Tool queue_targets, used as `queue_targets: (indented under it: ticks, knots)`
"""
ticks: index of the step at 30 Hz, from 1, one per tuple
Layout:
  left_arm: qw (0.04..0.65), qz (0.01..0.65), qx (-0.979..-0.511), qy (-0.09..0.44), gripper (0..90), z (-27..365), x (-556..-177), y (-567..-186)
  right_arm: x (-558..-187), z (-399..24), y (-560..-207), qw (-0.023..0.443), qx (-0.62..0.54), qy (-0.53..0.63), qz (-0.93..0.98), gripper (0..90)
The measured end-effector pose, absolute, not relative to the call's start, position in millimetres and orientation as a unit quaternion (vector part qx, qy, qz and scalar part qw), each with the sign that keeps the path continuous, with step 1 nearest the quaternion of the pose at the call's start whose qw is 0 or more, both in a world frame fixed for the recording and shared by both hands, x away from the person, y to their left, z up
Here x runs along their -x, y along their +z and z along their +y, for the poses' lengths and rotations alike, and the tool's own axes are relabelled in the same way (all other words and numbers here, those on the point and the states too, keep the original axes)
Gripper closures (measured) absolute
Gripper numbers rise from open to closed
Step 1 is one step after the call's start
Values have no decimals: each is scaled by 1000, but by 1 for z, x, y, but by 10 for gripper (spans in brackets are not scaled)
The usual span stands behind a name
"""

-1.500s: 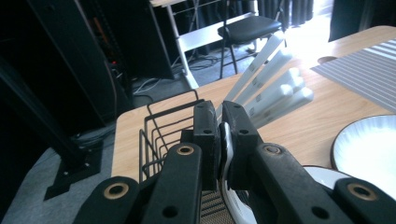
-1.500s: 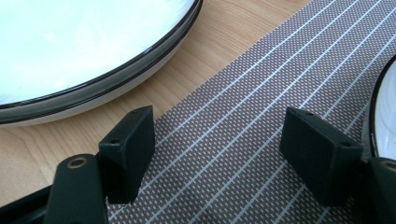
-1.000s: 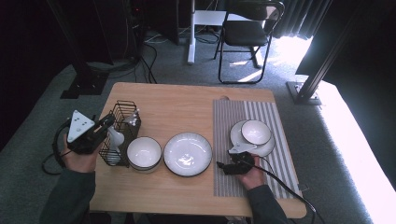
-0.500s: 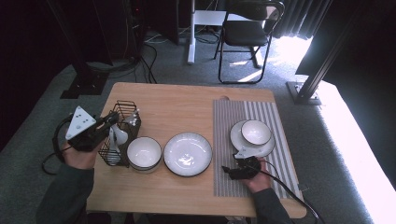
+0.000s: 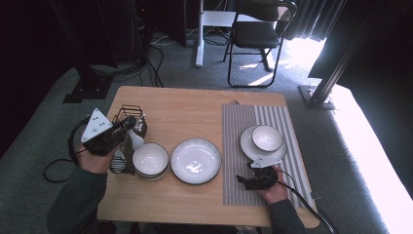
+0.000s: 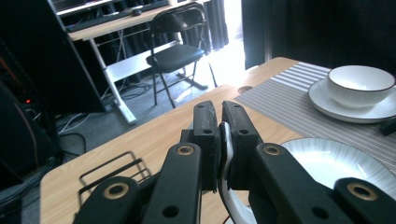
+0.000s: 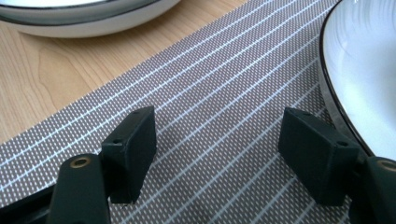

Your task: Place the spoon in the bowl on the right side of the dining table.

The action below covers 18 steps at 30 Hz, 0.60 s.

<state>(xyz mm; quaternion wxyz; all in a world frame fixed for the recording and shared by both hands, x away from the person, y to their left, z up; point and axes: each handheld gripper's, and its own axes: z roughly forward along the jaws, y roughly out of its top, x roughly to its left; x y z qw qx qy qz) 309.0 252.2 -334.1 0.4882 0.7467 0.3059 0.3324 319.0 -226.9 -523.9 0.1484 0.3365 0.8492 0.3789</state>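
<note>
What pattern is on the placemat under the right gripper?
Grey-brown weave with thin pale stripes on the placemat, clearest in the right gripper view.

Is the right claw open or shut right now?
Open. In the right gripper view the right claw has its jaws spread wide apart over the striped placemat, with nothing between them.

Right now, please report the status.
Left gripper shut on white spoon beside wire rack. Right gripper open, low over striped mat. Nothing between its jaws.

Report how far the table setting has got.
Done: small bowl sits on its saucer on the striped mat. In hand: left gripper is shut on a white spoon by the wire caddy. Left: placing it; right gripper is open, empty.
</note>
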Motion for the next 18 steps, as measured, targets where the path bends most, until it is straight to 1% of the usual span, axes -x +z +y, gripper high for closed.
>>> queue_targets:
  ticks: [18]
  knots:
    - [501,281,-752,324,858,226,-324,-331,-315,-228,-525,149,-325,380,853,273]
